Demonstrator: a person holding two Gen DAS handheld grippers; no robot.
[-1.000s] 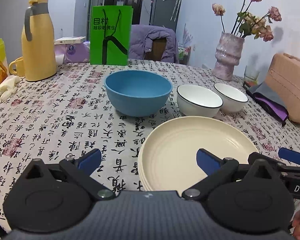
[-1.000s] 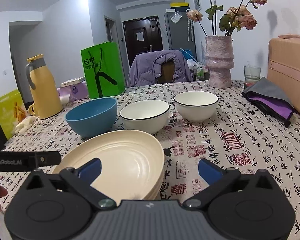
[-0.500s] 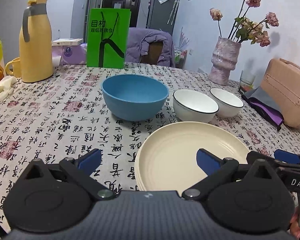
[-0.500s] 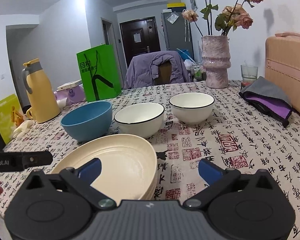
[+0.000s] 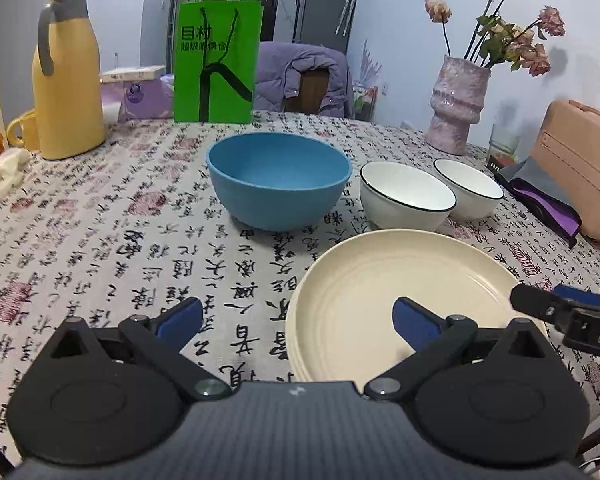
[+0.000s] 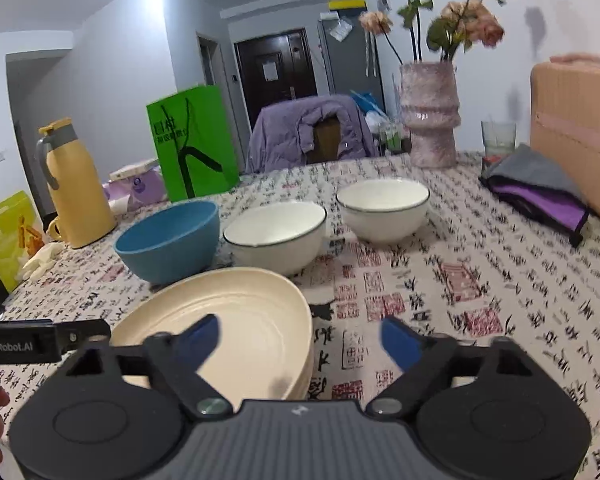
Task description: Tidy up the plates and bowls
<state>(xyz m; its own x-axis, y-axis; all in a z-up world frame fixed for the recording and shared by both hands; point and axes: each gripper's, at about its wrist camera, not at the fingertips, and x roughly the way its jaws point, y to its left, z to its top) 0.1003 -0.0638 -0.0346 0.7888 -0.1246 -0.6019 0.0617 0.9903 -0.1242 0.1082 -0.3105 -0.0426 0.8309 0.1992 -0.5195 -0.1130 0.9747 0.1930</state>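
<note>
We see a stack of cream plates (image 5: 384, 280) lying flat on the tabletop, its near edge under the left jaws' right side and the right jaws' left side. Beyond the jaws stand three upright, empty bowls in a row: a blue bowl (image 5: 279, 184), then two white bowls with dark rims (image 5: 406, 196) (image 5: 469, 188).

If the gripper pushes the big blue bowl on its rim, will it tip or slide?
The matte blue round bowl probably slides rather than tips: it looks wide and low. The patterned tablecloth may drag on it or bunch. Its dull finish suggests light plastic, though that is uncertain.
</note>
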